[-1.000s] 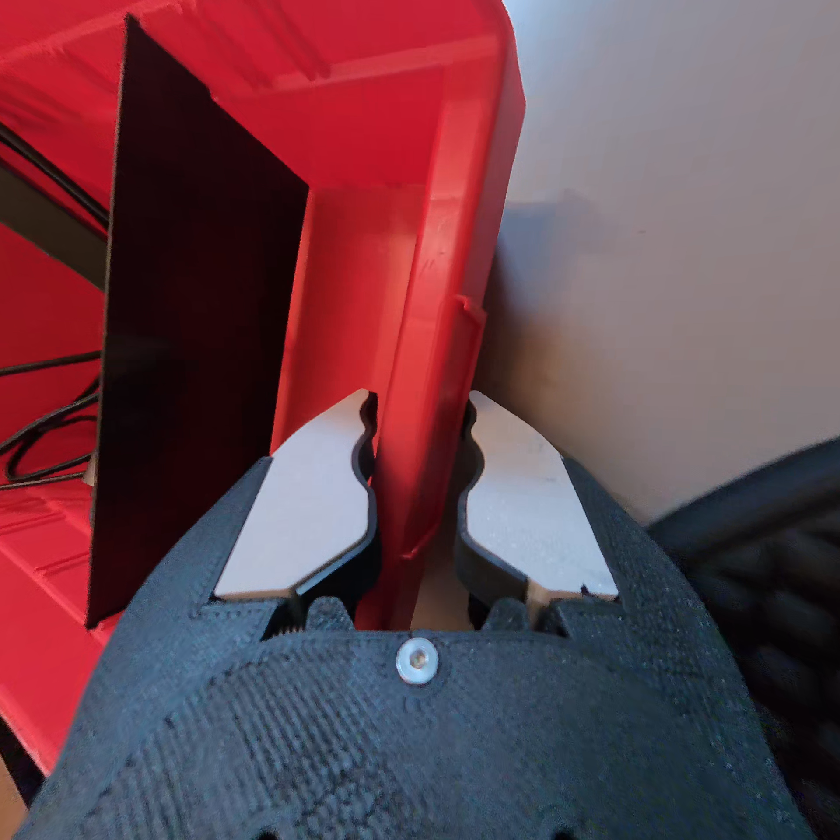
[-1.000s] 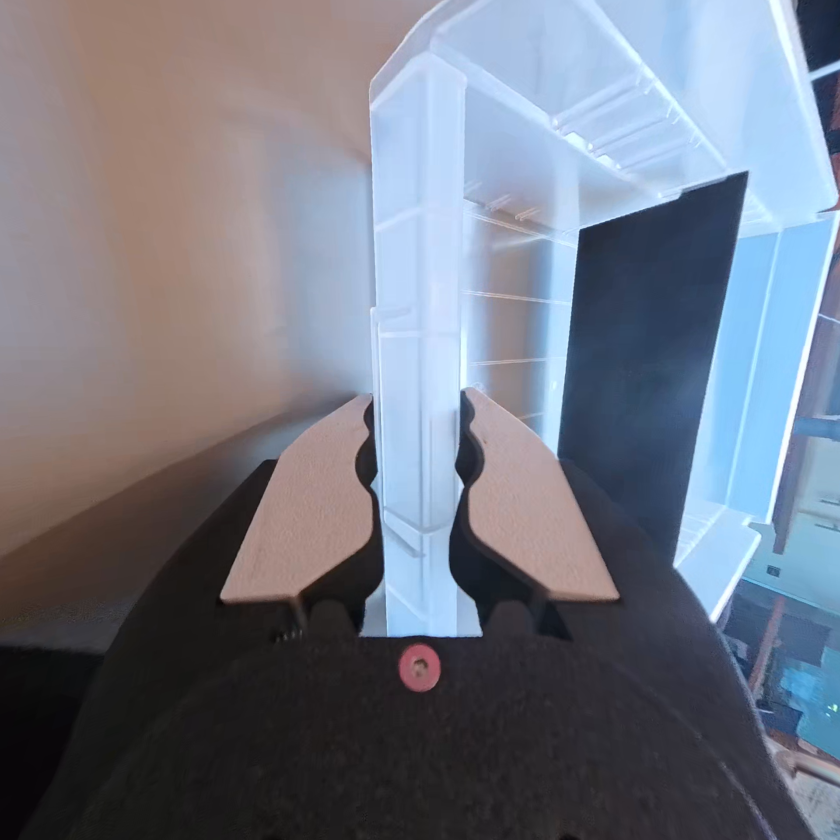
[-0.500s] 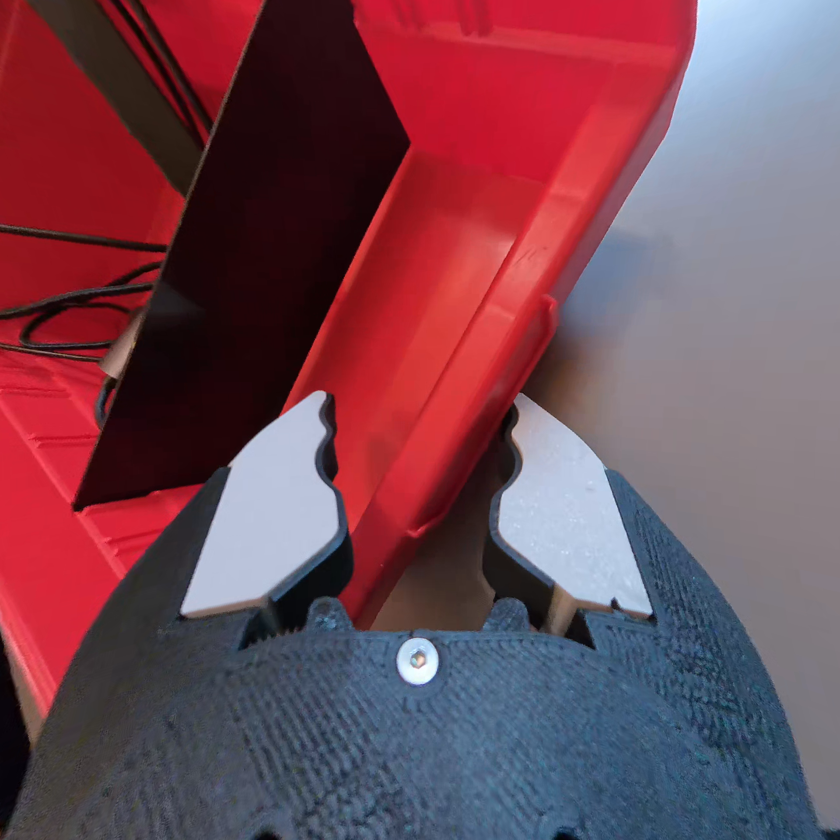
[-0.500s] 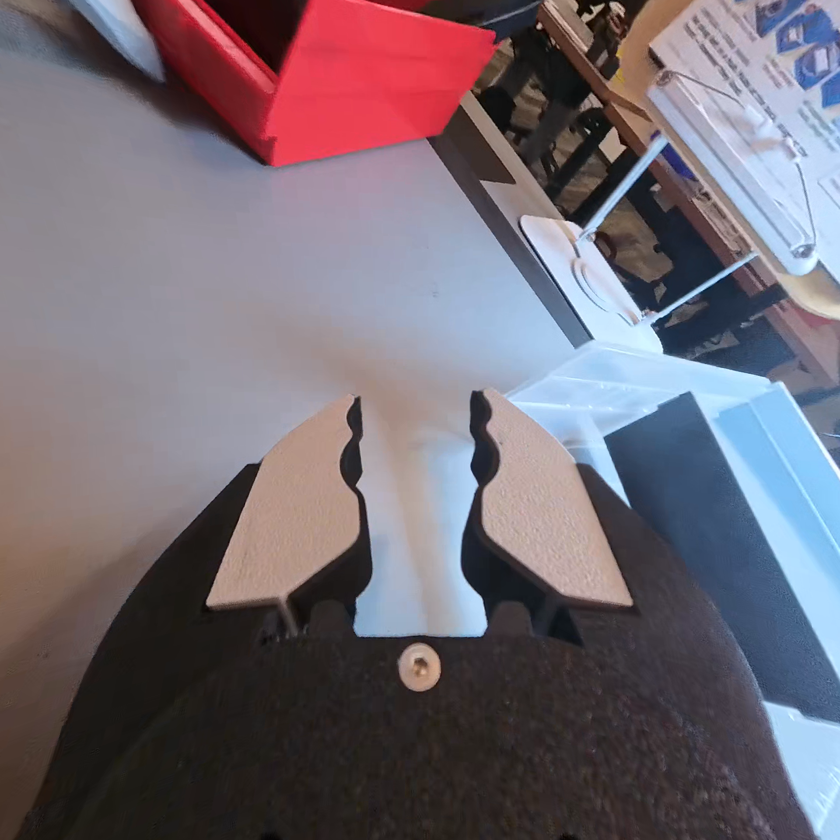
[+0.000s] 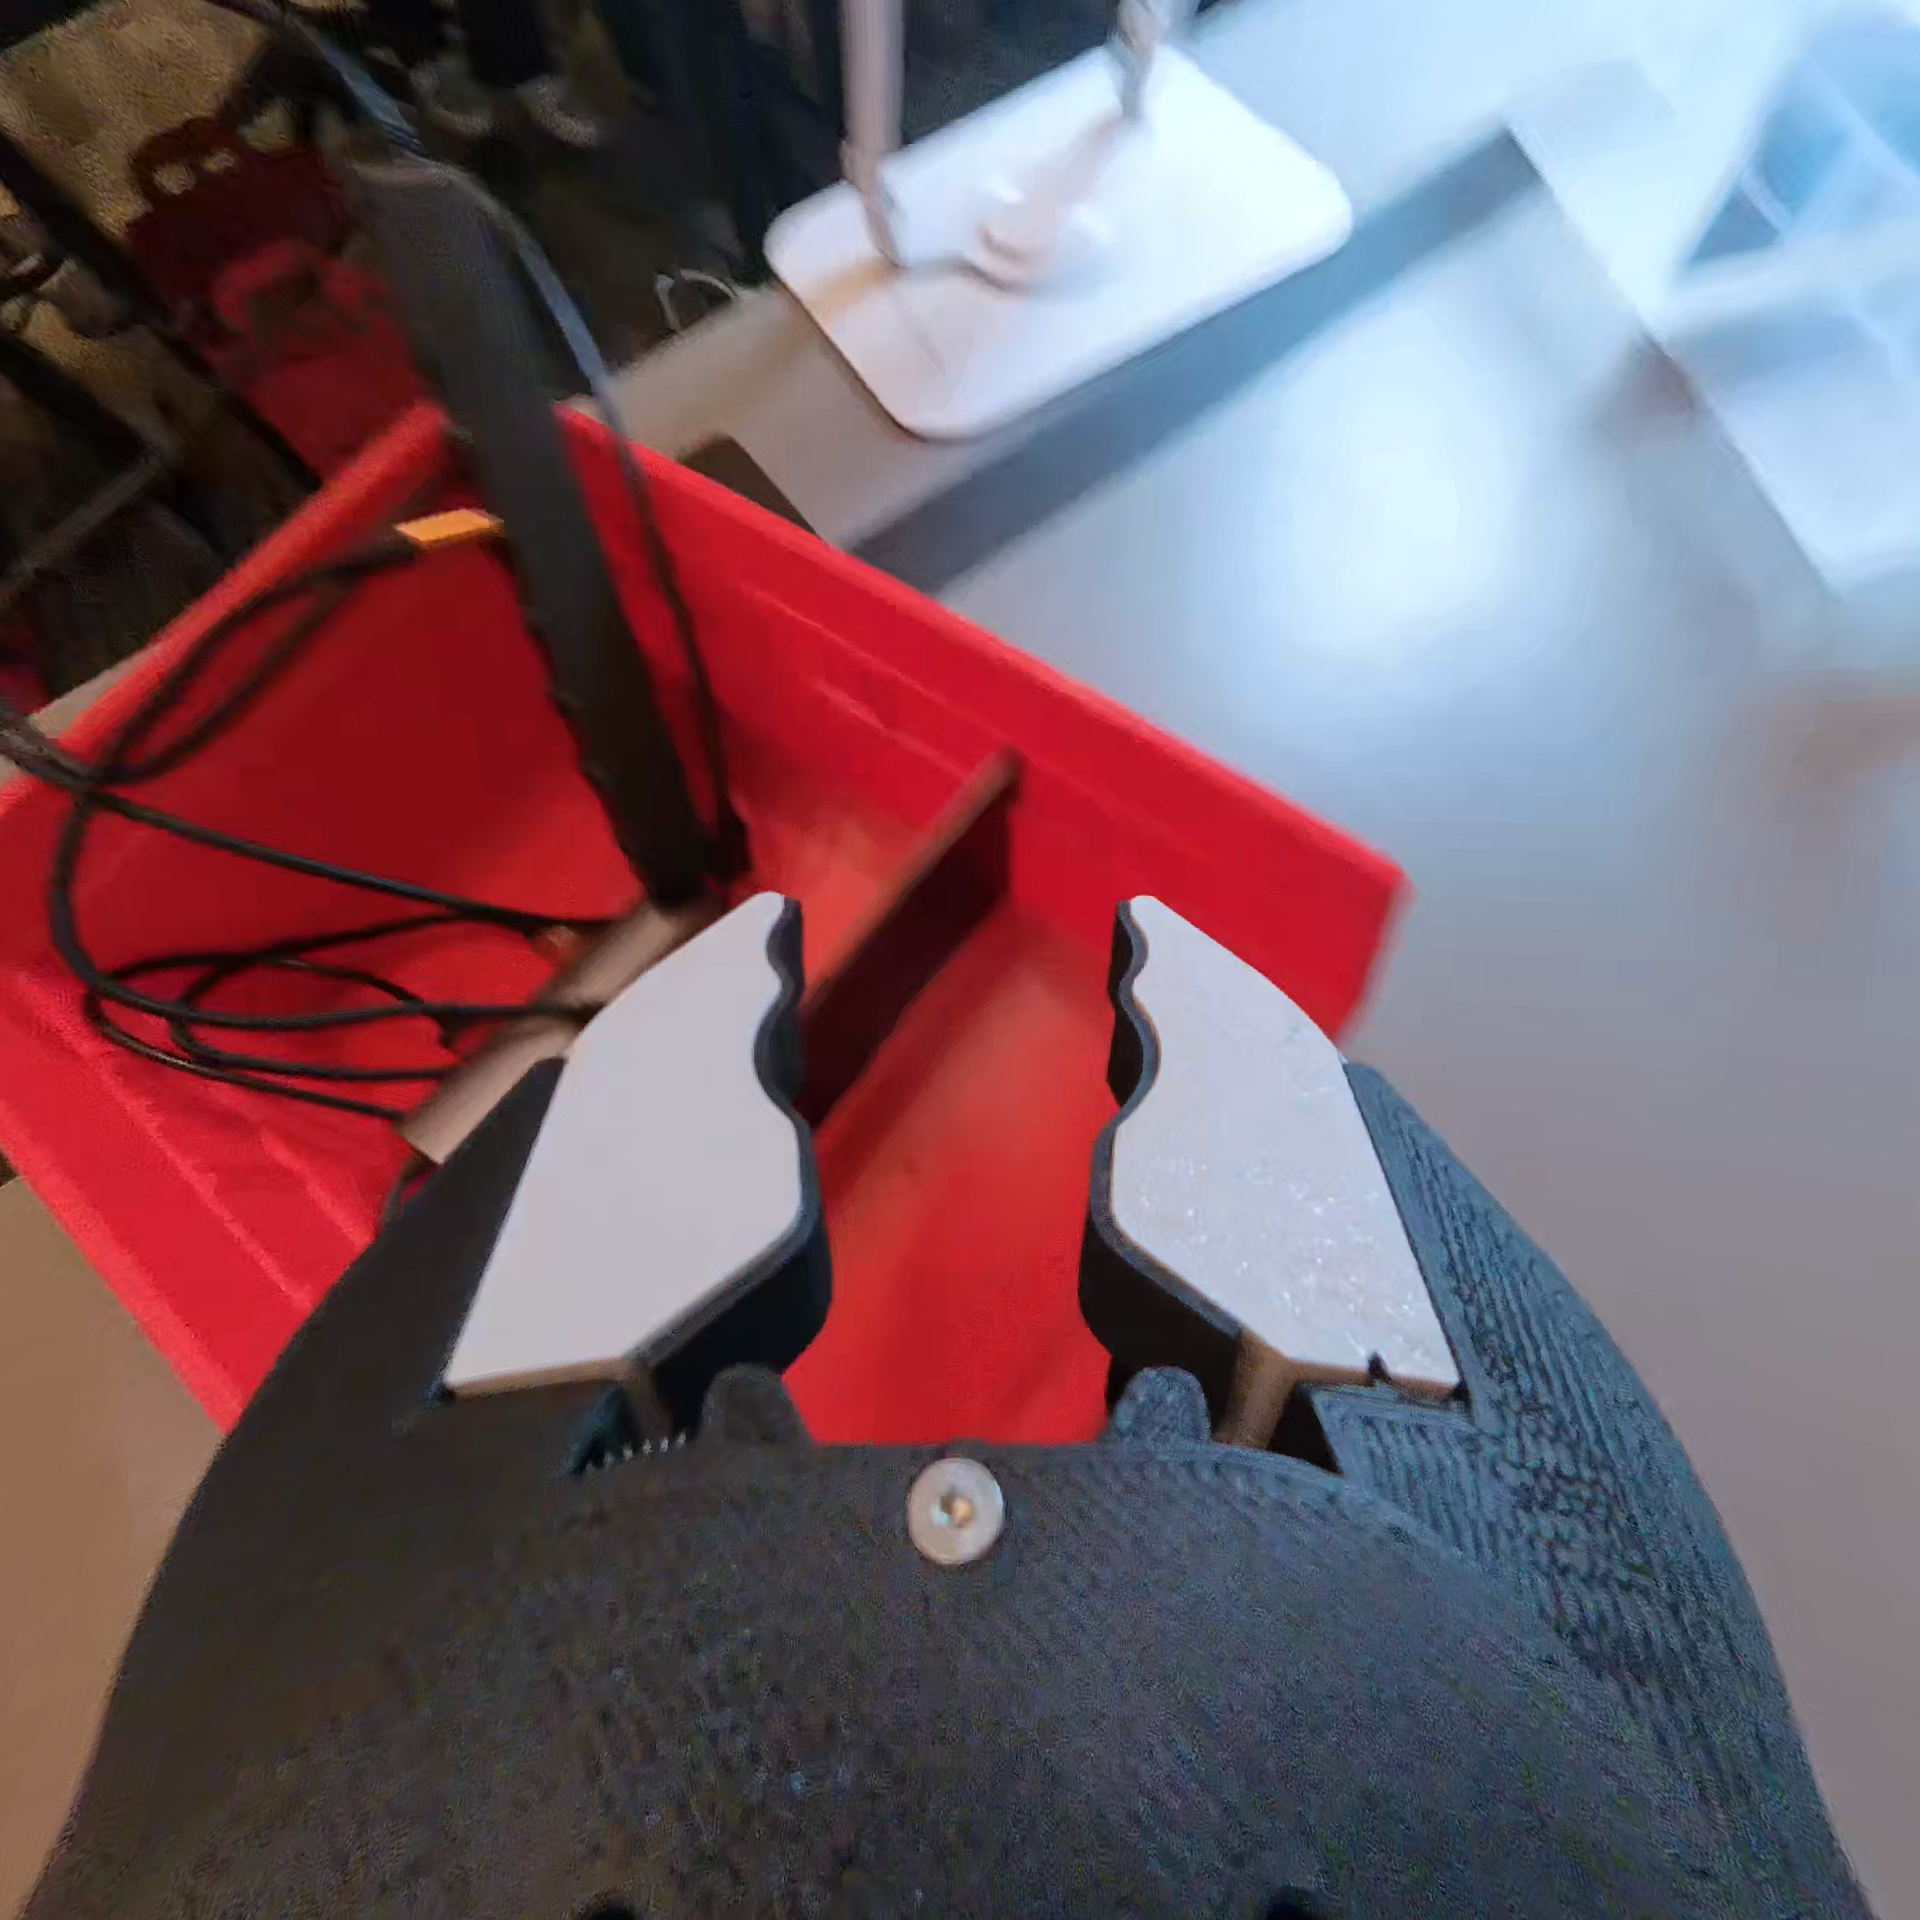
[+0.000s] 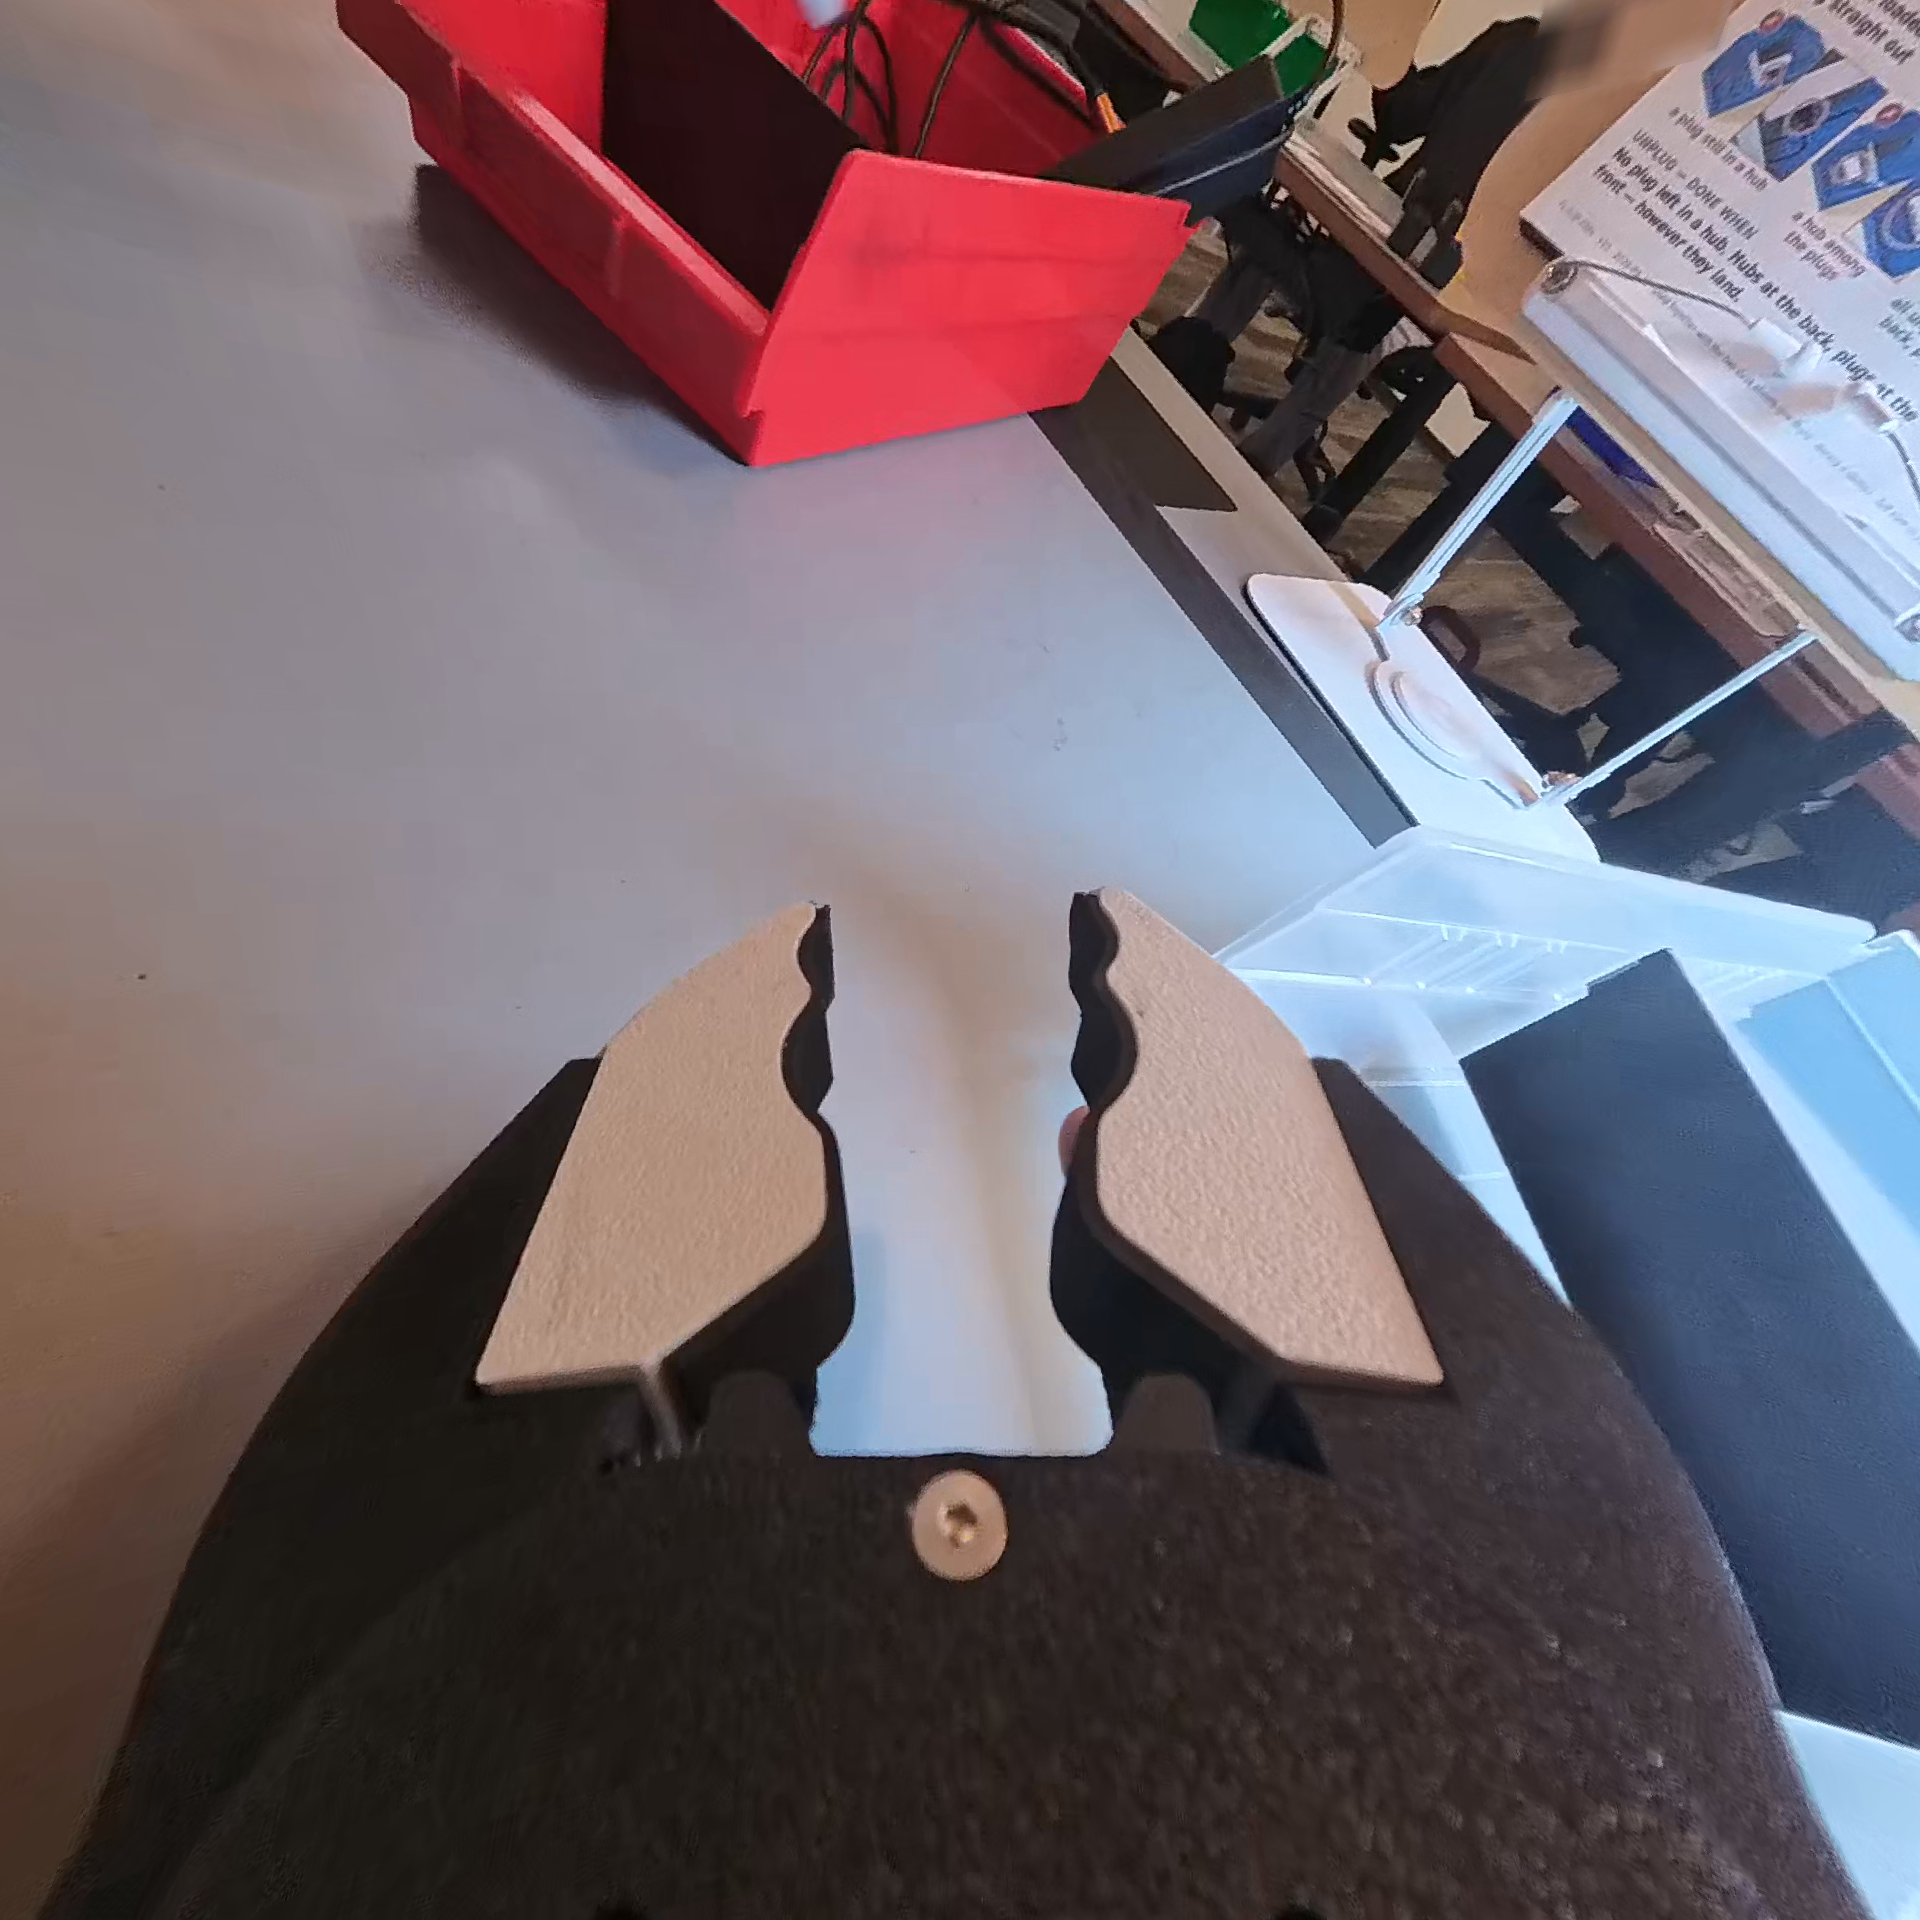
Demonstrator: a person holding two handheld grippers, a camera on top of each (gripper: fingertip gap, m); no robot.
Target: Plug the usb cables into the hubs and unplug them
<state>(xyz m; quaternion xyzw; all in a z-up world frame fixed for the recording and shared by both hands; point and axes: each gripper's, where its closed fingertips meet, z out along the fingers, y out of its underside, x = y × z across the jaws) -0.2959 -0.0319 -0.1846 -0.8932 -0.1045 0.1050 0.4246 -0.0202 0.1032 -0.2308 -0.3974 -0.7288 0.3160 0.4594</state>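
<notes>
A red bin (image 5: 1091,748) stands on the grey table, with a black divider (image 5: 914,935) across it. Behind the divider lie looped black USB cables (image 5: 260,997), a grey hub (image 5: 499,1060) and an orange-tipped plug (image 5: 447,530). My left gripper (image 5: 956,914) is open and empty, just above the bin's near compartment. My right gripper (image 6: 951,914) is open over the table, beside a clear plastic bin (image 6: 1455,935) that holds its own black divider (image 6: 1714,1195). A pale strip of that bin's wall shows low between the jaws. The red bin (image 6: 935,312) lies far ahead in the right wrist view.
A white stand base (image 6: 1351,644) sits at the table's far edge and carries a printed sheet (image 6: 1766,208) on thin rods. The base also shows in the left wrist view (image 5: 1091,260). Chairs and desks lie beyond the table's dark edge (image 6: 1195,540). Grey table (image 6: 520,675) lies between the two bins. Some 30 cm of space lies between my two pairs of fingers. To the orange-tipped plug (image 5: 447,530): left tips about 15 cm, right tips about 45 cm.
My left gripper let go of the red bin's wall, opened wide and now looks down into the bin. My right gripper loosened from the clear bin's wall, and that bin now sits lower to its right.
</notes>
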